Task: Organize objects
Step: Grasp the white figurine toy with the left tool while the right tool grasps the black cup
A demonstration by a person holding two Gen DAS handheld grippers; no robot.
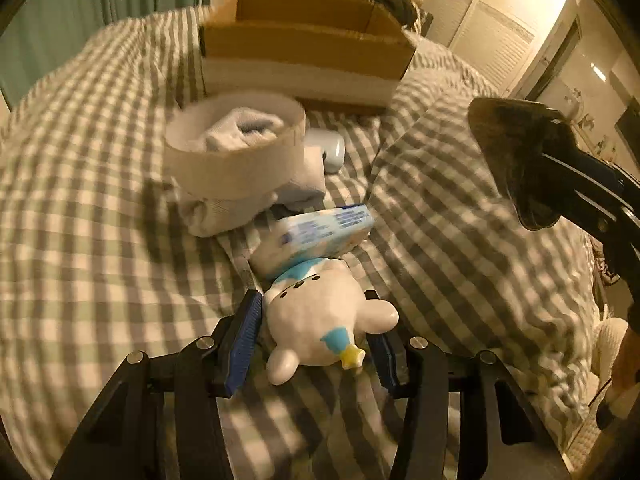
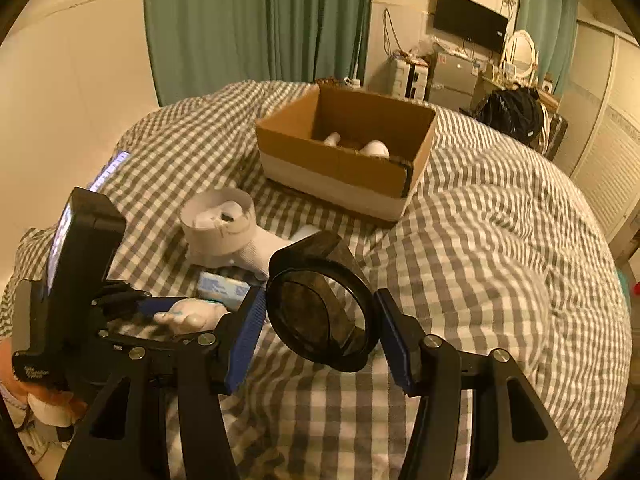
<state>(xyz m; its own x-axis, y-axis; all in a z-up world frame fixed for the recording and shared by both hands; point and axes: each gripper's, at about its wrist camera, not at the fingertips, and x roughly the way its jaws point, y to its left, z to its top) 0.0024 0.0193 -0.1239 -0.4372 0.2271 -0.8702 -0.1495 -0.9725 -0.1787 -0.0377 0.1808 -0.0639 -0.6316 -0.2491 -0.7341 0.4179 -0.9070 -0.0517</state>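
On the checked bed [image 2: 480, 240], both grippers carry items bound for the cardboard box [image 2: 344, 168].
Left gripper [image 1: 316, 332] clamps the white figurine [image 1: 320, 320] lying on the bedding; right gripper [image 2: 320, 320] holds a dark round lens-like piece [image 2: 320, 316] aloft, presumably for boxing.
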